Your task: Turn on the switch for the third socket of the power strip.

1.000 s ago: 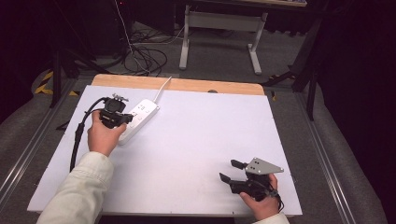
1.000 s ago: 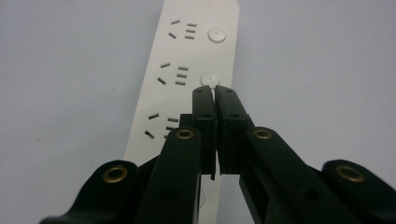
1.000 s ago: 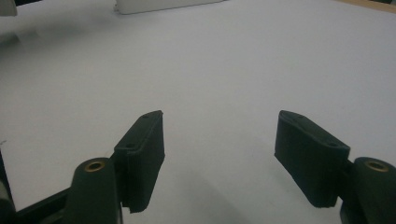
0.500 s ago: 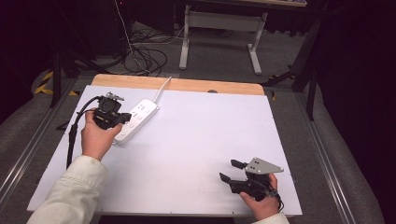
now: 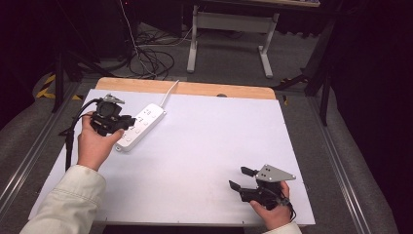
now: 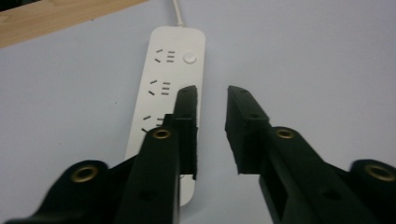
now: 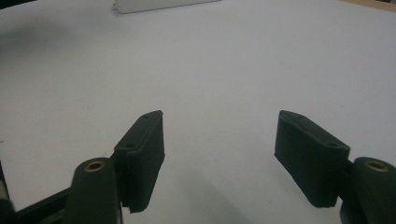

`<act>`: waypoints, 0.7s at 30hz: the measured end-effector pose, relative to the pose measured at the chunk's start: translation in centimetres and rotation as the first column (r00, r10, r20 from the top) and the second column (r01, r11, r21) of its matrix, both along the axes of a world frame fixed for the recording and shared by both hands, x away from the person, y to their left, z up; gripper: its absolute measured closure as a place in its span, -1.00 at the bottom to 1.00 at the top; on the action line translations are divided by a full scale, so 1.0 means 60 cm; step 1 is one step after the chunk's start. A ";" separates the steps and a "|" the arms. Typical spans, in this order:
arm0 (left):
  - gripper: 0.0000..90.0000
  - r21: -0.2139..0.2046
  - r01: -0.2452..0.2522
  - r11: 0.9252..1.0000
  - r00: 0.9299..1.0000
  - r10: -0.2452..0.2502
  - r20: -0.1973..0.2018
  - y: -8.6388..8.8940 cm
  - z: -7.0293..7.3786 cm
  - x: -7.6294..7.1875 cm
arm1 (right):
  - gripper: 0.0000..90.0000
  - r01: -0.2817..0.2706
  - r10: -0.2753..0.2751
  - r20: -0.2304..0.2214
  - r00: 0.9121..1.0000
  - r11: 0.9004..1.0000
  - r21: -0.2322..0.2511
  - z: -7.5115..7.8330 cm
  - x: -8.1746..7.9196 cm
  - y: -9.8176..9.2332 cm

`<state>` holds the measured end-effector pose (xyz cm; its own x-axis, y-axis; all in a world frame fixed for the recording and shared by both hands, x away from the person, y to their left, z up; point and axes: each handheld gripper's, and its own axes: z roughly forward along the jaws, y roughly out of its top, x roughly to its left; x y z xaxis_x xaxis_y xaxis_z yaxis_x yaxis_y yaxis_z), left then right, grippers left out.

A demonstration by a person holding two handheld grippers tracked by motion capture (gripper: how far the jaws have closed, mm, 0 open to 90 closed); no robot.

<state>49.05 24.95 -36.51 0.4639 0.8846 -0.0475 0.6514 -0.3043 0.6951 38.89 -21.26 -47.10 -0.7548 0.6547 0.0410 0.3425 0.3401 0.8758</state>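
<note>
A dark room with a grey floor (image 5: 302, 63) surrounds the white-topped table (image 5: 209, 141). On its far left lies a white power strip (image 5: 140, 126) (cord trailing off the far edge). Just over it, the left gripper (image 6: 211, 100) is narrowly parted, empty; the right gripper (image 7: 219, 140) gapes wide, empty.

High view is looking down and fwd over the whole table (image 5: 204, 146). Left gripper view is sitting low and close, looking along its jaws at the power strip (image 6: 163, 93). Right gripper view is skimming bare tabletop; strip's edge is showing far ahead.
</note>
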 end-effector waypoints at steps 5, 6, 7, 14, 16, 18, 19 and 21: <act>0.05 -0.022 0.054 0.998 0.996 -0.053 0.075 -0.002 0.017 -0.030 | -0.25 0.002 -0.002 0.005 1.000 1.000 0.001 0.001 -0.002 -0.001; -0.03 -0.027 0.066 0.997 0.994 -0.063 0.094 -0.003 0.020 -0.037 | -0.25 0.003 -0.003 0.004 1.000 1.000 0.001 0.001 -0.002 -0.001; -0.08 -0.026 0.079 0.997 0.991 -0.076 0.113 -0.003 0.025 -0.046 | -0.25 0.003 -0.003 0.004 1.000 1.000 0.002 0.001 -0.002 0.000; -0.28 -0.072 0.150 0.986 0.971 -0.133 0.200 0.006 0.044 -0.091 | -0.25 0.001 -0.001 0.004 1.000 1.000 0.008 0.001 -0.002 -0.001; -0.34 -0.068 0.158 0.985 0.965 -0.140 0.222 0.009 0.046 -0.104 | -0.25 0.000 0.000 0.002 1.000 1.000 0.012 0.001 -0.002 -0.001; -0.41 -0.076 0.160 0.984 0.963 -0.139 0.231 0.010 0.047 -0.111 | -0.25 0.001 -0.001 0.004 1.000 1.000 0.013 0.002 -0.002 -0.002; -0.44 -0.081 0.172 0.982 0.956 -0.146 0.254 0.015 0.045 -0.123 | -0.25 0.002 -0.002 0.005 1.000 1.000 0.016 0.002 -0.002 -0.002; -0.49 -0.093 0.180 0.979 0.953 -0.150 0.265 0.020 0.041 -0.134 | -0.25 0.002 -0.003 0.007 1.000 1.000 0.022 0.003 -0.003 -0.003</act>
<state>41.01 26.12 -34.03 0.6127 0.7903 -0.0047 0.3952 -0.3011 0.8678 38.71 -21.43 -46.95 -0.7535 0.6556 0.0497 0.3370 0.3201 0.8854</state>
